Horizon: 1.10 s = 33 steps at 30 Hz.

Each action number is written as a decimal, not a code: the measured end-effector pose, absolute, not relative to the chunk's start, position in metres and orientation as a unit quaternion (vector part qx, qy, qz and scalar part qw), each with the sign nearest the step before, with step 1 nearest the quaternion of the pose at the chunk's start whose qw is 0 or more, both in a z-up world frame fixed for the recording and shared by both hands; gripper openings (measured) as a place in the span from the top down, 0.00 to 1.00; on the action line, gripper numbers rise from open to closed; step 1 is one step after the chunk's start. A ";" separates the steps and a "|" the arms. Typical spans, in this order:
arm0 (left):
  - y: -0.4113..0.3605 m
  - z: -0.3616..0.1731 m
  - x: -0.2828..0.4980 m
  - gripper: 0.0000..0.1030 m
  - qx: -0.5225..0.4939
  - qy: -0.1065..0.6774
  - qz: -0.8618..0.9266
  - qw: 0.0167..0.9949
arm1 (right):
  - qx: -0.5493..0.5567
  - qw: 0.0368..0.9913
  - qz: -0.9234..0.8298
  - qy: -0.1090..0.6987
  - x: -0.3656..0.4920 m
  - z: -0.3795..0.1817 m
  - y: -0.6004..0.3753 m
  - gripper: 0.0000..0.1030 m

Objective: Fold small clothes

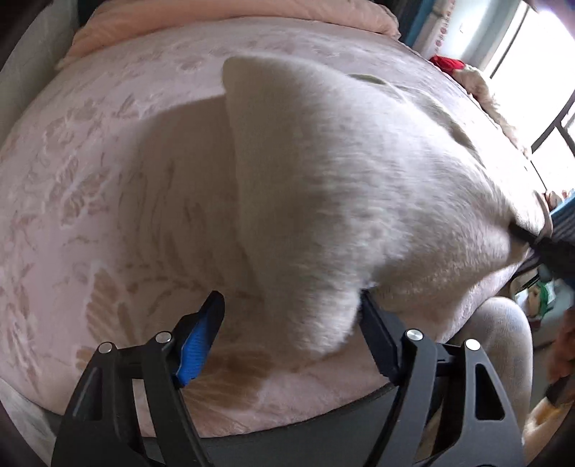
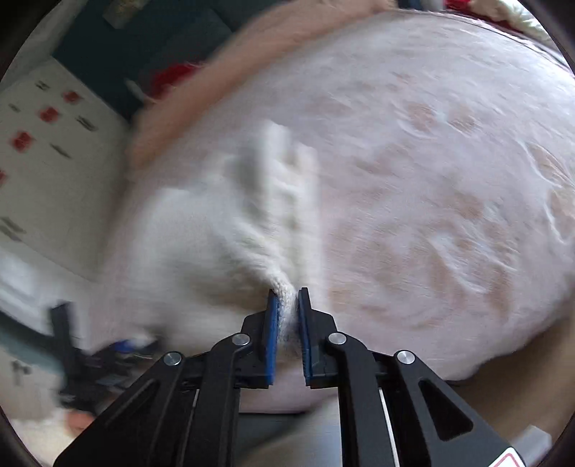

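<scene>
A white fluffy knitted garment (image 1: 341, 186) is lifted above the pink patterned bed cover (image 1: 90, 172). My left gripper (image 1: 291, 305) is open, its fingers wide apart; a corner of the garment hangs down by its right finger (image 1: 377, 334), not pinched. In the right wrist view my right gripper (image 2: 287, 298) is shut on a bunched edge of the white garment (image 2: 230, 230), which stretches away to the left. The view is motion-blurred. The right gripper also shows in the left wrist view (image 1: 539, 240) at the garment's far right edge.
A peach blanket (image 1: 233, 14) lies bunched at the bed's far end. A window (image 1: 532, 54) and red and cream items (image 1: 463, 72) are at the right. The bed's front edge (image 1: 287, 424) is near me. My leg in light trousers (image 1: 503, 341) is at lower right.
</scene>
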State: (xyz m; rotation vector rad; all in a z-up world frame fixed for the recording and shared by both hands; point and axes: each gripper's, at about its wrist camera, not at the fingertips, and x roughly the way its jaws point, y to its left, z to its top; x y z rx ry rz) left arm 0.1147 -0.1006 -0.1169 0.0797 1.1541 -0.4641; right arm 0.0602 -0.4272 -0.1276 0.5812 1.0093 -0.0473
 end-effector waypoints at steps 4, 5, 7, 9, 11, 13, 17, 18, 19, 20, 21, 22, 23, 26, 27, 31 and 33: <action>-0.113 -0.108 0.106 0.29 0.085 0.526 -0.214 0.819 | 0.266 0.835 -0.019 0.482 0.055 -0.126 -0.422 0.85; -0.113 -0.100 0.103 0.29 0.088 0.525 -0.215 0.819 | 0.259 0.843 -0.022 0.471 0.052 -0.111 -0.417 0.83; -0.111 -0.078 0.095 0.30 0.075 0.512 -0.224 0.826 | 0.240 0.859 -0.036 0.452 0.050 -0.085 -0.409 0.80; -0.107 -0.052 0.089 0.28 0.048 0.490 -0.239 0.837 | 0.221 0.880 -0.031 0.419 0.053 -0.056 -0.399 0.80; -0.112 -0.027 0.093 0.26 0.032 0.462 -0.242 0.853 | 0.227 0.888 -0.001 0.399 0.064 -0.036 -0.390 0.80; -0.125 -0.018 0.113 0.26 0.030 0.451 -0.240 0.859 | 0.222 0.892 0.021 0.394 0.083 -0.026 -0.380 0.82; -0.150 -0.038 0.150 0.26 0.038 0.460 -0.208 0.863 | 0.188 0.875 -0.004 0.447 0.132 -0.069 -0.370 0.86; -0.152 -0.044 0.154 0.26 0.038 0.462 -0.203 0.862 | 0.180 0.864 -0.019 0.471 0.139 -0.088 -0.370 0.88; -0.157 -0.056 0.163 0.27 0.048 0.470 -0.194 0.860 | 0.174 0.856 -0.024 0.486 0.140 -0.103 -0.372 0.90; -0.160 -0.064 0.165 0.27 0.058 0.475 -0.185 0.858 | 0.178 0.854 -0.019 0.489 0.139 -0.120 -0.373 0.90; -0.161 -0.073 0.169 0.26 0.064 0.482 -0.178 0.855 | 0.184 0.857 -0.018 0.480 0.137 -0.121 -0.375 0.91; -0.160 -0.080 0.171 0.26 0.065 0.486 -0.170 0.855 | 0.187 0.855 -0.016 0.484 0.136 -0.113 -0.375 0.91; -0.158 -0.082 0.171 0.25 0.061 0.485 -0.168 0.856 | 0.190 0.856 -0.016 0.480 0.135 -0.105 -0.376 0.90; -0.156 -0.083 0.172 0.24 0.060 0.486 -0.170 0.855 | 0.196 0.869 -0.012 0.454 0.125 -0.080 -0.374 0.89; -0.157 -0.083 0.172 0.24 0.061 0.487 -0.170 0.855 | 0.191 0.867 -0.014 0.459 0.126 -0.083 -0.372 0.89; -0.158 -0.085 0.173 0.23 0.063 0.487 -0.169 0.855 | 0.176 0.849 -0.023 0.497 0.137 -0.110 -0.365 0.88; -0.158 -0.084 0.171 0.23 0.066 0.484 -0.170 0.856 | 0.190 0.855 -0.016 0.481 0.136 -0.093 -0.362 0.81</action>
